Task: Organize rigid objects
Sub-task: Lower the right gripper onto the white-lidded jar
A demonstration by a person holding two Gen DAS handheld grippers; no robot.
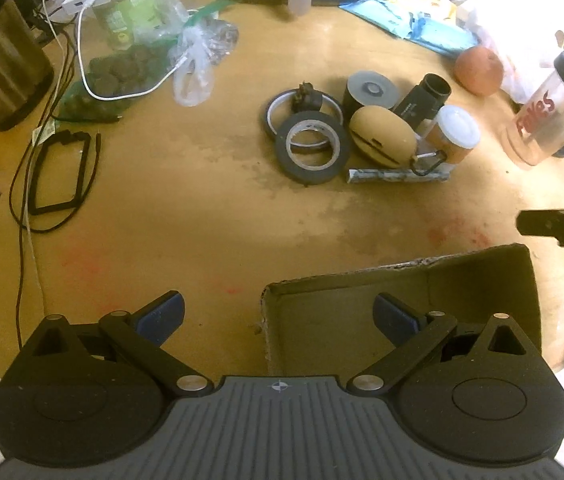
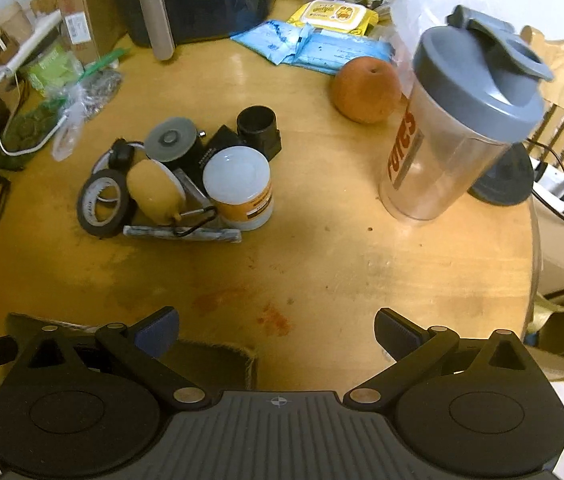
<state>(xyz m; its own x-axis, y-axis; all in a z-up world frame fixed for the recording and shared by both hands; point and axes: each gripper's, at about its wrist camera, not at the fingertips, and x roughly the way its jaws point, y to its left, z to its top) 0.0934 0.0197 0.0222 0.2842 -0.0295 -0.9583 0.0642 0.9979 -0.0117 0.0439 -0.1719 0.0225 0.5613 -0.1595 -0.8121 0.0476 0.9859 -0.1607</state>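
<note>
Wooden table (image 1: 201, 200) holds our pile mid-far: tape roll (image 1: 312, 148), tan case (image 1: 382, 136), white-lid jar (image 2: 238, 188). Cardboard box (image 1: 402, 308) sits near. We hold left gripper (image 1: 277, 316) and right gripper (image 2: 277, 330) with fingers apart, empty.

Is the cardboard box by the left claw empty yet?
Seemingly empty: the cardboard box shows only bare inner walls and floor, though the left claw hides part of it.
</note>
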